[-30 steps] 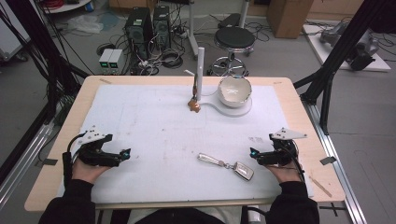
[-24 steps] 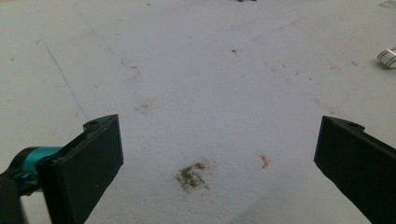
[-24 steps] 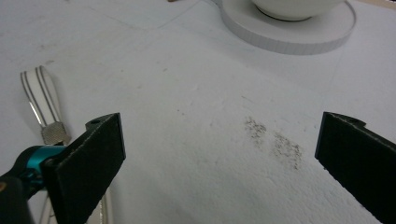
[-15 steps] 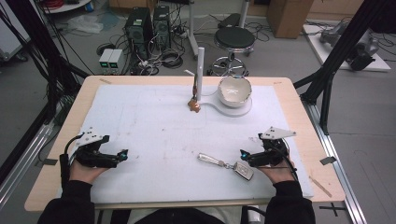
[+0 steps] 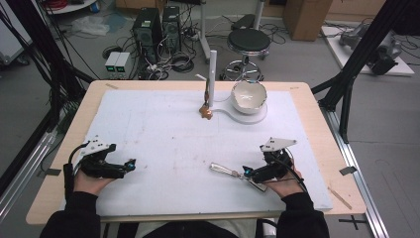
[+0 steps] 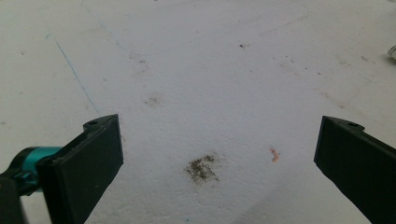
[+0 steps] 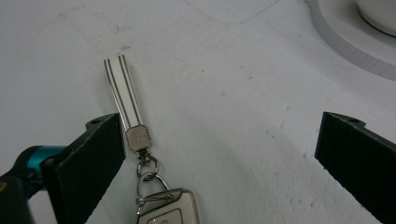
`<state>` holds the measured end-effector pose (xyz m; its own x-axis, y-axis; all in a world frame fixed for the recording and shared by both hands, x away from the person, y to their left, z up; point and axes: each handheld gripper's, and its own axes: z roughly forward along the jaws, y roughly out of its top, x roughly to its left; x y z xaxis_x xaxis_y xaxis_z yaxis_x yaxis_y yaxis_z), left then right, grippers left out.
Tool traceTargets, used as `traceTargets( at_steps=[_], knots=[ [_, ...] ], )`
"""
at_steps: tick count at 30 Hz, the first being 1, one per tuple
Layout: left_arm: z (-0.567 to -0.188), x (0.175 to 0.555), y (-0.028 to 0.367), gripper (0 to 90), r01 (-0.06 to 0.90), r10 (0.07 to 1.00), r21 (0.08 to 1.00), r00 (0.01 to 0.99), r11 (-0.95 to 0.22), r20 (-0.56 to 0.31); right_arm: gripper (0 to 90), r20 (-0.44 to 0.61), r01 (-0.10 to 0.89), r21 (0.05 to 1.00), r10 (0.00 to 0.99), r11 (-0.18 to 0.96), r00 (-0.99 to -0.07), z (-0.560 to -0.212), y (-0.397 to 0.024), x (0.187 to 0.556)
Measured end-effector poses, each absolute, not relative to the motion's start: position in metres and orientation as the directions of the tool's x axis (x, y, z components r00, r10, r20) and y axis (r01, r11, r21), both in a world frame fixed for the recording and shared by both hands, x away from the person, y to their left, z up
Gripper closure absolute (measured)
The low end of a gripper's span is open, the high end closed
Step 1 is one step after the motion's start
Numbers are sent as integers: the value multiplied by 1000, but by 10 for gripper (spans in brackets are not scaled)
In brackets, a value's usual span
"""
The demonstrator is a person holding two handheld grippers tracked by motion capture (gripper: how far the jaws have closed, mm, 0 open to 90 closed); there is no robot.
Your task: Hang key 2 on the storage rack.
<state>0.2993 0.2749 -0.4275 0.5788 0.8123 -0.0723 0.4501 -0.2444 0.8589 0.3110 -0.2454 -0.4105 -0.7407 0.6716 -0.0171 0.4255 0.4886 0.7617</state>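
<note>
A key fob (image 7: 168, 211) with a white striped strap (image 7: 122, 91) lies flat on the white mat. My right gripper (image 7: 219, 135) is open wide just above it, and the fob's ring sits close to the left jaw. From above, the right gripper (image 5: 246, 172) covers the fob while the strap (image 5: 224, 170) sticks out to its left. My left gripper (image 5: 130, 165) rests at the front left of the mat. It is open (image 6: 219, 140) over bare, stained mat with nothing between its jaws.
A white stand with an upright post (image 5: 213, 74) holds a white bowl (image 5: 248, 95) at the back centre, and a small brown object (image 5: 206, 112) hangs beside the post. The stand's base (image 7: 355, 44) lies ahead and to the right of the right gripper. The wooden table edge (image 5: 317, 124) frames the mat.
My right gripper has moved left along the front of the mat and now sits over the key fob. The left gripper has barely shifted.
</note>
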Motion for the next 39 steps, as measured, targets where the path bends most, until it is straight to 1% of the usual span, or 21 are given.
traceTargets(
  at_steps=[15, 17, 22, 28, 30, 33, 37, 39],
  knots=[
    [-428, 300, 274, 17, 449, 802, 856, 593, -257, -70, 9, -43, 383, 727, 594, 570, -803, -416, -213, 308],
    [-428, 300, 274, 17, 448, 803, 856, 593, -258, -68, 40, -42, 375, 720, 575, 584, -817, -417, -207, 309],
    [-429, 300, 273, 17, 445, 799, 856, 598, -261, -67, 44, -38, 367, 693, 539, 621, -841, -422, -193, 310],
    [-429, 299, 272, 17, 440, 792, 855, 608, -276, -58, 56, -49, 375, 659, 534, 652, -844, -425, -178, 313],
    [-429, 299, 272, 17, 440, 791, 855, 609, -274, -59, 92, -57, 368, 640, 519, 674, -853, -428, -173, 314],
    [-429, 299, 271, 17, 440, 789, 854, 611, -278, -58, 201, -44, 353, 624, 482, 697, -875, -429, -166, 315],
    [-429, 298, 270, 17, 435, 790, 856, 611, -281, -51, 356, -25, 359, 603, 466, 713, -885, -429, -159, 315],
    [-429, 298, 271, 17, 434, 790, 856, 611, -280, -51, 426, -34, 342, 605, 453, 719, -891, -428, -156, 315]
  ],
)
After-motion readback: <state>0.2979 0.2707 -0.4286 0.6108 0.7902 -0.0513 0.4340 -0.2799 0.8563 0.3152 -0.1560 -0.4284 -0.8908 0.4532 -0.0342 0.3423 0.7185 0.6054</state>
